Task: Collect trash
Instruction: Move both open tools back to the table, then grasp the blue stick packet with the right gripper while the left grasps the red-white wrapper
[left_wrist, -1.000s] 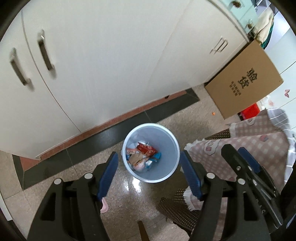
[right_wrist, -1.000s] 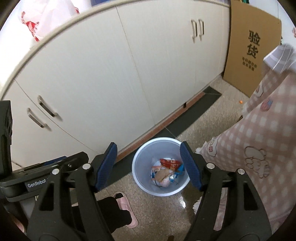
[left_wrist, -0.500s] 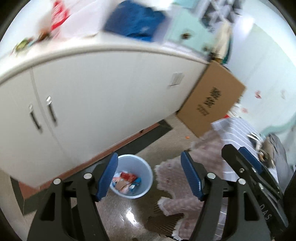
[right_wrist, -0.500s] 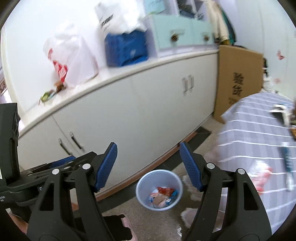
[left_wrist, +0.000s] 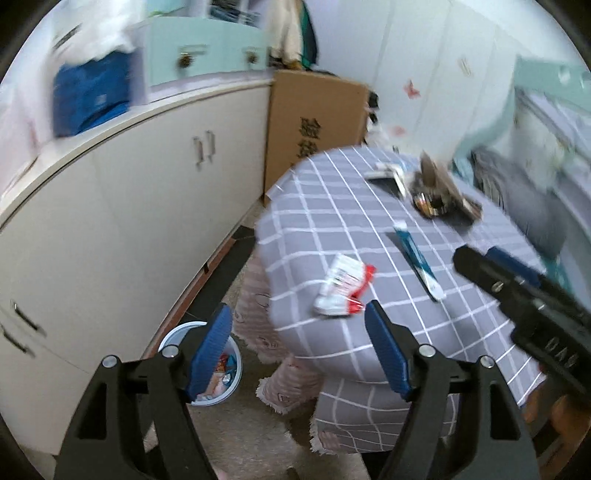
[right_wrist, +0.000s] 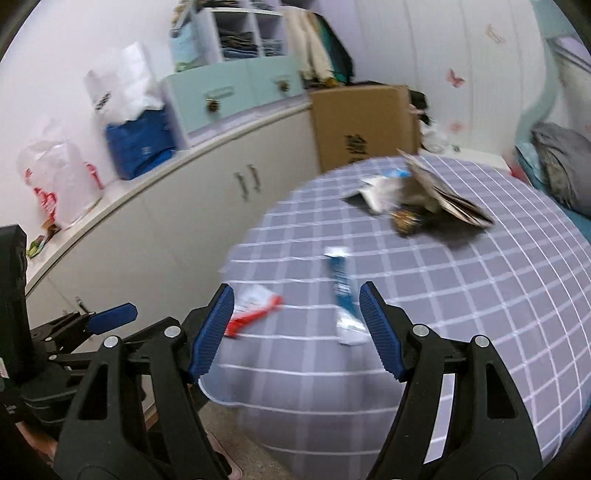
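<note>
In the left wrist view the left claw (left_wrist: 298, 350) hangs wide with nothing between its blue pads, above the near left edge of the desk (left_wrist: 369, 229), which wears a grey checked cloth; a crumpled red and white wrapper (left_wrist: 341, 286) lies on the cloth just beyond the right pad; a long blue and white wrapper (left_wrist: 417, 260) lies to its right, apart from it; farther back sits a blurred heap of papers and small things (left_wrist: 432, 188); low on the left, on the floor beside the white cabinets (left_wrist: 129, 206), stands the pale blue bin (left_wrist: 225, 373) with wrappers inside, partly hidden by the left pad; a brown cardboard box (left_wrist: 314, 122) leans by the far end of the cabinets; the right claw (left_wrist: 517, 284) enters from the right over the desk, its opening not readable here.

In the right wrist view the right claw (right_wrist: 296, 328) also stands wide and empty over the near edge of the desk (right_wrist: 461, 295); the red and white wrapper (right_wrist: 255, 308) lies just beyond its left pad; the blue and white wrapper (right_wrist: 343, 295) lies between the pads, farther off; the heap of papers (right_wrist: 424, 195) rests at the far side; plastic bags (right_wrist: 59, 184) sit on top of the cabinets (right_wrist: 166, 221) at the left; the cardboard box (right_wrist: 362, 125) stands behind the desk.
</note>
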